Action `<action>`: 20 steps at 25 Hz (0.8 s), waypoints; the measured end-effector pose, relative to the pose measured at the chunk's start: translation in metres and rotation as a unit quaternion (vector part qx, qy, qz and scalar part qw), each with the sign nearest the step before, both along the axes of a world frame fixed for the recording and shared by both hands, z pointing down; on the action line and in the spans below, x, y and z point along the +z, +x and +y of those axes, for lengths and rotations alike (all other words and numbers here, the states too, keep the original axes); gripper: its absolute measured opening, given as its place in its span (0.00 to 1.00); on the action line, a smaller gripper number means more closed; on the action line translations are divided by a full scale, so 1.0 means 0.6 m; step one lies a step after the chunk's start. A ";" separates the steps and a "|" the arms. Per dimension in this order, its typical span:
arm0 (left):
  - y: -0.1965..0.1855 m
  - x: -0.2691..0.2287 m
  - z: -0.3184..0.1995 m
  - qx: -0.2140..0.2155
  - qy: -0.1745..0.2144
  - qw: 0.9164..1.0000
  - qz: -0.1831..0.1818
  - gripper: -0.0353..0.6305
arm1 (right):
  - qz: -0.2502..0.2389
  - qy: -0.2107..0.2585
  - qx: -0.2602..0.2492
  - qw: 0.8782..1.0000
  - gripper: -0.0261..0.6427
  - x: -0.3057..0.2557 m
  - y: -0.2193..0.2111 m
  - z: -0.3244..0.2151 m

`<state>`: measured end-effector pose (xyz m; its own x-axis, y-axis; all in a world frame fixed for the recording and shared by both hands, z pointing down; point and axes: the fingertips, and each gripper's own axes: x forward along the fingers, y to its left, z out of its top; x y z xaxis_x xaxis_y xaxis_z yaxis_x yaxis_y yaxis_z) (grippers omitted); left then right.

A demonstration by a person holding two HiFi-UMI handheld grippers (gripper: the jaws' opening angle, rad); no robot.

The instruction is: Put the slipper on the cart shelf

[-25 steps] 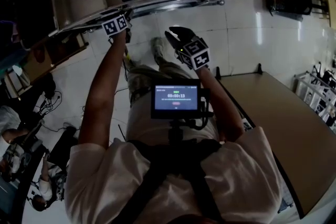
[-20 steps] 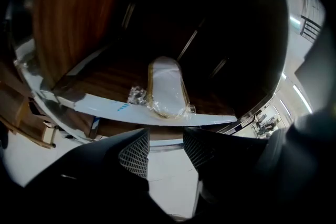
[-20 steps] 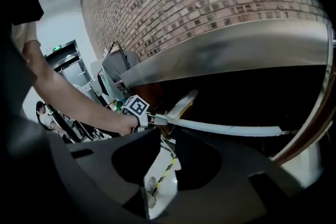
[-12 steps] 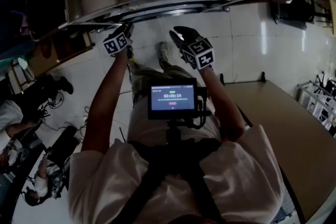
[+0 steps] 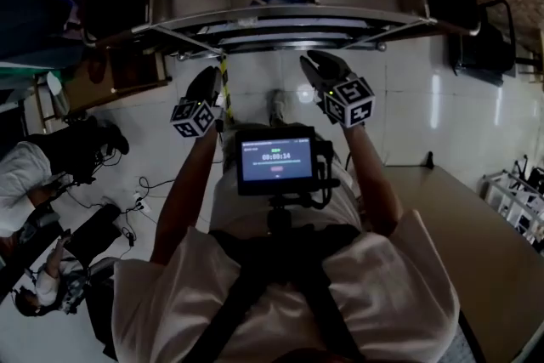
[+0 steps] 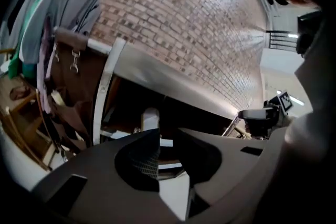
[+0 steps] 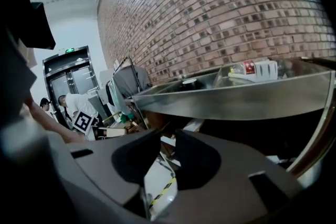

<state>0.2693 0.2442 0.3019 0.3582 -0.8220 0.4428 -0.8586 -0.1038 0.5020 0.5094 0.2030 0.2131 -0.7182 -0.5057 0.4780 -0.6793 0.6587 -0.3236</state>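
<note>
the left gripper [image 6: 167, 135] is closing its jaws on nothing, with a narrow gap between them; the right gripper [image 7: 168, 136] is also nearly closed and empty. a pale thing [image 6: 150, 119] on the lower shelf of the cart [image 5: 280, 13], just ahead of the left jaws, may be the slipper. i judge the placing is done, and the next move is only to draw back.

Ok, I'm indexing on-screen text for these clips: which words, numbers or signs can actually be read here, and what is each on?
"00:00:14": timer on the monitor at the person's chest.
Smaller lines on that monitor: too small to read.
Red label on the bottle on the cart: blurred, unreadable.
Green sign above the doors: too small to read.
</note>
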 end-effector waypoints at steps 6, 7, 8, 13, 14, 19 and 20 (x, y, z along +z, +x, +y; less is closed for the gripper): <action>-0.024 -0.141 0.045 0.017 0.071 0.996 -0.045 0.07 | -0.044 0.099 -0.045 0.993 0.18 -0.121 -0.058 0.027; -0.022 -0.161 0.048 0.023 0.082 0.995 -0.053 0.06 | -0.047 0.115 -0.053 0.991 0.18 -0.138 -0.068 0.030; -0.019 -0.179 0.051 0.032 0.092 0.993 -0.060 0.05 | -0.049 0.128 -0.059 0.989 0.18 -0.155 -0.079 0.034; -0.014 -0.244 0.079 0.087 0.120 0.988 -0.046 0.05 | -0.073 0.163 -0.051 0.983 0.18 -0.227 -0.146 0.054; -0.021 -0.254 0.084 0.092 0.124 0.987 -0.041 0.05 | -0.072 0.167 -0.048 0.982 0.18 -0.235 -0.159 0.057; -0.085 -0.270 0.102 0.107 0.121 0.986 -0.037 0.05 | -0.056 0.177 -0.031 0.982 0.18 -0.249 -0.227 0.073; -0.102 -0.269 0.105 0.110 0.119 0.986 -0.038 0.05 | -0.050 0.176 -0.028 0.983 0.18 -0.245 -0.240 0.077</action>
